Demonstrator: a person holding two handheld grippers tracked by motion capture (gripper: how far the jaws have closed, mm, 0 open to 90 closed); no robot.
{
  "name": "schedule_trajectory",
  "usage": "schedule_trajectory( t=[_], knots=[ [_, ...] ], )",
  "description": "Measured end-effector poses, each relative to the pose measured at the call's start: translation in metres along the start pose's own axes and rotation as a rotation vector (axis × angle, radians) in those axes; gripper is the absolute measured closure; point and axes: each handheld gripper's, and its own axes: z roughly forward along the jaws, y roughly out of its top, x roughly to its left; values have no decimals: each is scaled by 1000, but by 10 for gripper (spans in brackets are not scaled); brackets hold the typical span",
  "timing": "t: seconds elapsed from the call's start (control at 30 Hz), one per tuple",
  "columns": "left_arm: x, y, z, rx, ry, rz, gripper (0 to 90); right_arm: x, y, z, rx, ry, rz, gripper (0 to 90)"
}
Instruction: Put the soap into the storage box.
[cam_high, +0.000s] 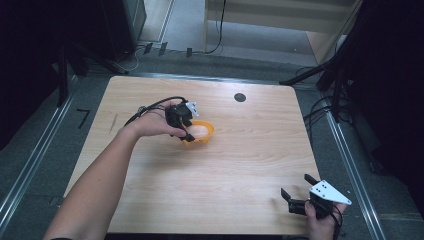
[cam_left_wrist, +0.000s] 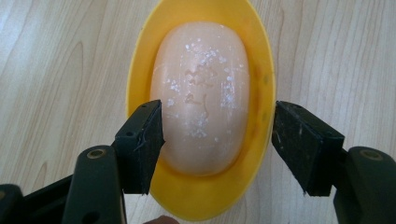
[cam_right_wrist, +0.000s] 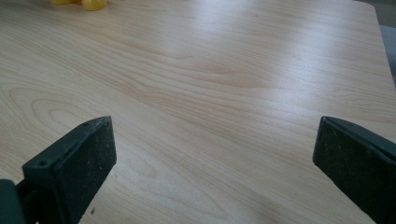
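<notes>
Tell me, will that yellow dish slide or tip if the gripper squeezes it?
Probably a bit of both. The yellow dish looks like smooth, thin plastic on the wooden table, so it could skid. The soap bar inside adds weight, which may steady it, though the rounded bottom might rock.

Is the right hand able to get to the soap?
Probably, with a reach: bare table lies between the open right tongs and the soap, though the left tongs already straddle its dish.

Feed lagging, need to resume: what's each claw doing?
Left claw: closed across the soap and yellow dish wall.
Right claw: open, empty.
</notes>
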Motion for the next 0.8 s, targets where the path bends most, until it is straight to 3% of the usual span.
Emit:
schedule_trajectory(
  t=[0.17,0.6,0.67,0.8],
  knots=[
    [-3,-5,-4,-12,-19,-18,339,0,0,0,0,1,0,0],
    [-12,-22,-22,-20,59,-42,83,1,0,0,4,-2,-5,0],
    [-13,-24,-25,-13,65,-39,11,1,0,1,5,-2,-7,0],
    [-15,-28,-33,-29,69,-32,0,1,0,0,5,-3,-5,0]
  ],
)
